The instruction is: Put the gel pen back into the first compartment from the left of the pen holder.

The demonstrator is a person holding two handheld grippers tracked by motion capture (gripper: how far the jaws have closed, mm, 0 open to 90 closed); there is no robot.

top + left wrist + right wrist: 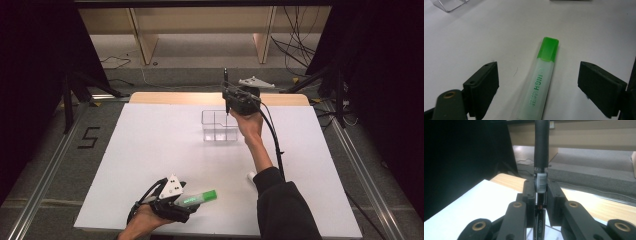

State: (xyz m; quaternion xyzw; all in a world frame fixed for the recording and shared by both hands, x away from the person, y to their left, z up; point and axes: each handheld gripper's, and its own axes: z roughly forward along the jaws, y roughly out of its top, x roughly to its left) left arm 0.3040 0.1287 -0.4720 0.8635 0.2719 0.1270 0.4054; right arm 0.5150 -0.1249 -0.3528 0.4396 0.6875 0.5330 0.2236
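While the right claw [227, 102] holds a black pen [225, 80] upright above the clear organizer [219, 126], the left claw [187, 202] lies low at the near edge of the table [150, 150] with a green highlighter [197, 198] between its jaws. The work in hand looks like gathering writing things into the clear box, and by my reading it is somewhere in the middle.

In the right gripper view the jaws are clamped on the pen [541, 157], which stands vertical with its grip section pinched and its dark barrel rising well above the pads. From the high view the pen's lower end hangs over or just beside the far wall of the organizer; whether the tip is already inside a compartment I cannot tell. The compartments look empty from here, though clear plastic makes that hard to be sure of.

In the left gripper view the jaws stand wide apart on either side of the highlighter [541, 80], which lies flat on the table, its green cap pointing away, neither pad touching it. So that grasp is not yet made.

A small white thing [251, 176] lies near the right forearm, partly hidden; what it is I cannot say.

What seems left: lowering and releasing the pen, then closing on the highlighter and carrying it across.
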